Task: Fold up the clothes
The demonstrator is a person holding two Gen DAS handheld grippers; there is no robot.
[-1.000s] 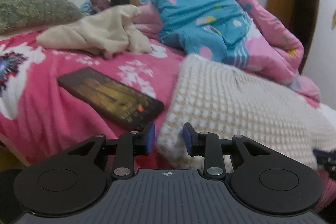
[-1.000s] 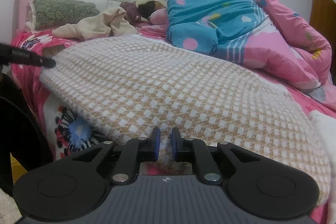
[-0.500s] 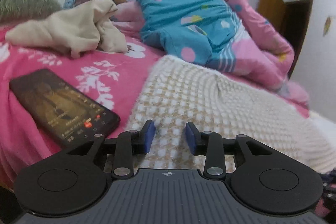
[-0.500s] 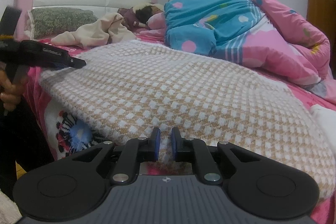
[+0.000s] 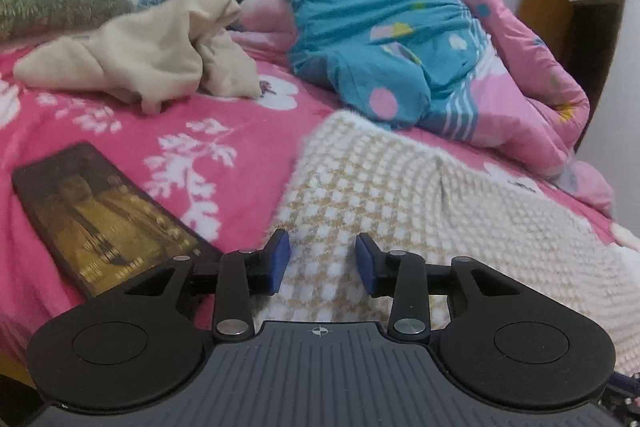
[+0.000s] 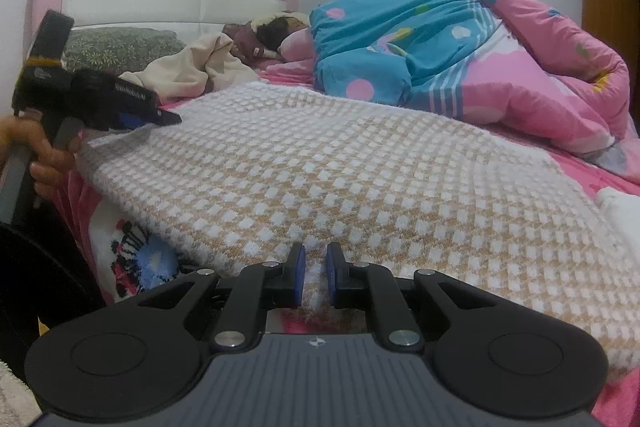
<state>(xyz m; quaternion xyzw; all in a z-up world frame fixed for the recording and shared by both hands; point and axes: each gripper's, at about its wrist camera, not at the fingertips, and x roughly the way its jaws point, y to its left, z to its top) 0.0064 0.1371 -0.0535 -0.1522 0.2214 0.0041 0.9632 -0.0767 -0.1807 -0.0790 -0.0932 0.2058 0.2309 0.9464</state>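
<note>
Two grippers: right gripper [image 6: 316, 277] pinching knit garment [image 6: 340, 163] (hem).

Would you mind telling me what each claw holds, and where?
Right claw pinches the knit's near hem. Left claw is opening over the knit, holding nothing.

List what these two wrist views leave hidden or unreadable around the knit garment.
- Knit garment, left wrist view: its near edge is hidden by the left gripper.
- Same garment, right wrist view: what the right gripper pinches is unclear, seen edge-on.
- Phone: screen text too small, corner behind a finger.
</note>
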